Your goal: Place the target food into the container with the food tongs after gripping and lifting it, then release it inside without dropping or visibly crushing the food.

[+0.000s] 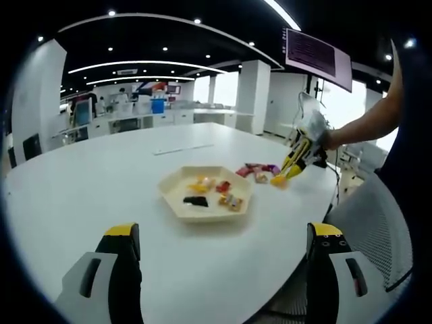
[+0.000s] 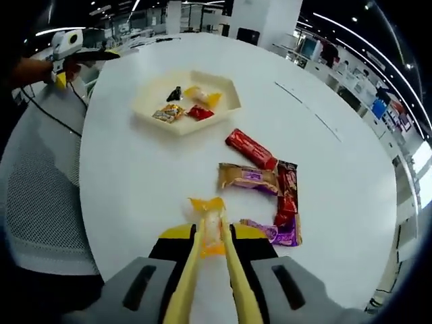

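My right gripper (image 2: 212,237) is shut on yellow food tongs (image 2: 229,270). The tong tips pinch a yellow-wrapped snack (image 2: 209,223) low over the white table, and I cannot tell whether it touches. A cream hexagonal tray (image 2: 144,101) with several small snacks lies further out, to the left. In the left gripper view the tray (image 1: 170,196) sits mid-table. Right of it a hand holds the right gripper (image 1: 307,138) with the tongs and the yellow snack (image 1: 279,179). My left gripper (image 1: 224,231) is open near the table's edge, nothing between its jaws.
Loose packets lie beside the tongs: a red bar (image 2: 250,148), a tan packet (image 2: 246,177), a dark red one (image 2: 287,192) and a purple one (image 2: 282,233). A mesh chair (image 2: 40,202) stands at the table's edge. The left gripper (image 2: 67,42) shows far left.
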### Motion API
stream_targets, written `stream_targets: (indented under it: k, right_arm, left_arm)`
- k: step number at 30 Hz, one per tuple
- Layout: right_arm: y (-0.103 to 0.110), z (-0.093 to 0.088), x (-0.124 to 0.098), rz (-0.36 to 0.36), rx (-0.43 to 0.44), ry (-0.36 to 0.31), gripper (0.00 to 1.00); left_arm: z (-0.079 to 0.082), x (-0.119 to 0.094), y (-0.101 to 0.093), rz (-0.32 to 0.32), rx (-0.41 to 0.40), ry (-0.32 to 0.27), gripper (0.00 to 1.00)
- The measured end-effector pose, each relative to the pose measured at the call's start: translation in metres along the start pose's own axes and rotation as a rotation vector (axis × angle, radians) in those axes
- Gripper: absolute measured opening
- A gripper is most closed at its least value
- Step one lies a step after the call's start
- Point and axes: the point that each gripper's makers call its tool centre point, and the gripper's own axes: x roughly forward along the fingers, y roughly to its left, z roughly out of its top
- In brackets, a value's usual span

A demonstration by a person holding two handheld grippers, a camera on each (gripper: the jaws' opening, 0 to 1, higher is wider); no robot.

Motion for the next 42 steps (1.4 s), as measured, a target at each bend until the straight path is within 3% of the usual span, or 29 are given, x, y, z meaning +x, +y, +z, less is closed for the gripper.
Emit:
stream_targets:
  k: [2,4,14,15,21,27,36,37,38,42]
  right_arm:
    - [0.001,0.008,-0.002,0.029,0.04,-0.05,0.18]
    - [0.002,0.005,-0.003,0.045,0.049,-0.04,0.19]
    - [0.012,-0.002,0.004,0.051,-0.083,-0.046,0.27]
    - [0.008,-0.001,0.005,0.028,-0.133,-0.051,0.28]
    - [0.008,0.006,0.002,0.028,-0.165,-0.054,0.29]
    - [0.004,-0.003,0.01,0.034,-0.202,-0.01,0.3]
    - [0.004,-0.003,0.023,0.039,-0.253,-0.002,0.3]
    - [0.005,-0.002,0.022,0.047,-0.249,-0.007,0.28]
    - [0.003,-0.005,0.021,0.044,-0.178,0.022,0.28]
    - [0.002,-0.001,0.02,0.031,-0.183,0.026,0.23]
  left_arm:
    - [0.0,0.0,0.0,0.0,0.0,0.0,1.0]
    - [0.0,0.0,-0.001,0.0,0.0,-0.001,1.0]
    - [0.0,0.0,-0.001,0.0,0.0,0.002,1.0]
    - [0.0,0.0,-0.001,0.0,0.0,0.002,1.0]
    - [-0.001,0.0,0.0,-0.001,0.0,0.007,1.0]
    - [-0.001,0.0,-0.001,-0.002,-0.002,0.01,0.99]
    - [-0.002,0.0,-0.001,-0.005,-0.005,0.018,0.99]
    - [-0.002,0.001,-0.001,-0.006,-0.005,0.019,0.99]
    - [-0.003,0.001,-0.001,-0.006,-0.006,0.019,0.99]
    - [-0.003,0.001,0.0,-0.004,-0.007,0.019,0.99]
